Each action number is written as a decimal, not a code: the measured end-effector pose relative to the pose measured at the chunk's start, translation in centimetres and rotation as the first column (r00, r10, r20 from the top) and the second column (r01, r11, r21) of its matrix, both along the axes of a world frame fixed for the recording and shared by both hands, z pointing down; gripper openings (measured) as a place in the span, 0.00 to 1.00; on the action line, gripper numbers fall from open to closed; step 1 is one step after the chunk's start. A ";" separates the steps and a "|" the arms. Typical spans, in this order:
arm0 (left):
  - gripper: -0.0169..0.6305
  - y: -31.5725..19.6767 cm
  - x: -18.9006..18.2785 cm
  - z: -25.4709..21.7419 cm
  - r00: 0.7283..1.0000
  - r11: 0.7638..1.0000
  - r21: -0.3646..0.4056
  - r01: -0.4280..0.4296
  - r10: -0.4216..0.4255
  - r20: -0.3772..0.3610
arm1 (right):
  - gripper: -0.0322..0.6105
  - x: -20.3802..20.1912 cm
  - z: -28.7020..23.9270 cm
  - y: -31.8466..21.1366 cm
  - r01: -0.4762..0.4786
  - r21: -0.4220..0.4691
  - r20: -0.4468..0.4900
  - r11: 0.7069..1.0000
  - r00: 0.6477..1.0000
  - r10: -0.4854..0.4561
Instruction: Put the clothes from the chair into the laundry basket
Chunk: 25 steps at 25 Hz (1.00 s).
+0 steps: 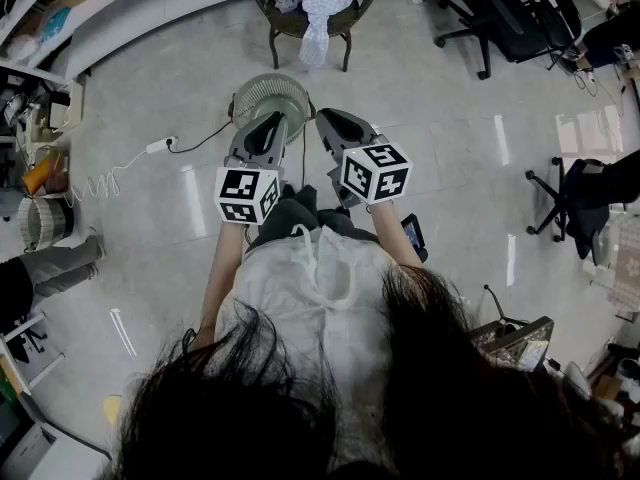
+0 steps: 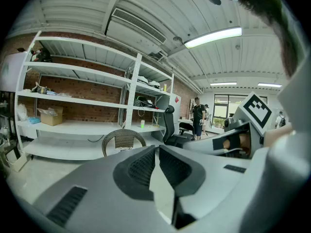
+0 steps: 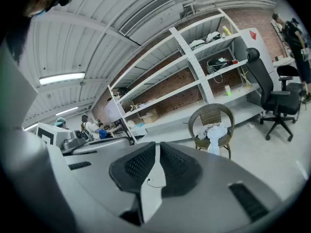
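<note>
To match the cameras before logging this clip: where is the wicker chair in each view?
Head view: chair top centre, clothes on it.
Left gripper view: chair left of centre.
Right gripper view: chair right of centre.
Shared landmark: black office chair to its right.

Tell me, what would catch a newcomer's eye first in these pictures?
The left gripper and right gripper, each bearing a black-and-white marker cube, stand out at the centre of the head view, jaws shut and empty. Just ahead on the floor sits a round basket; farther off, a wicker chair holds a heap of pale clothes.
</note>
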State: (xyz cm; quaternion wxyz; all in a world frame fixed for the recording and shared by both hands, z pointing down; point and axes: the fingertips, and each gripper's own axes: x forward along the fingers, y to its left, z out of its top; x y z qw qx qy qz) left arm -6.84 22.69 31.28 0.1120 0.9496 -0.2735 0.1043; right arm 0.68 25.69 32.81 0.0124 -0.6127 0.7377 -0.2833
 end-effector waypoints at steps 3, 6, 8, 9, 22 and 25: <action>0.09 -1.0 -0.2 0.0 1.000 1.000 -0.004 -0.002 0.002 -0.002 | 0.12 -0.1 0.1 -0.8 -0.013 -0.002 0.005 1.000 1.000 0.013; 0.09 -1.9 -0.6 0.1 1.000 1.000 -0.004 -0.008 0.008 -0.003 | 0.12 -0.1 0.2 -1.6 -0.039 -0.001 0.021 0.999 0.999 0.039; 0.09 -2.6 -1.1 0.2 1.000 1.000 -0.004 -0.012 0.012 -0.006 | 0.12 -0.1 0.3 -2.2 -0.055 0.000 0.021 0.998 0.998 0.055; 0.09 -3.0 -1.3 0.3 1.000 1.000 -0.004 -0.013 0.013 -0.008 | 0.12 -0.2 0.4 -2.5 -0.062 -0.001 0.018 0.998 0.998 0.062; 0.09 -7.3 -2.9 1.1 0.994 0.994 -0.013 -0.111 0.111 -0.020 | 0.12 -1.9 1.5 -6.0 -0.157 -0.029 0.014 0.987 0.987 0.157; 0.09 -7.7 -2.8 1.1 0.990 0.990 -0.015 -0.140 0.140 -0.027 | 0.12 -2.3 1.9 -6.3 -0.175 -0.041 0.013 0.984 0.984 0.176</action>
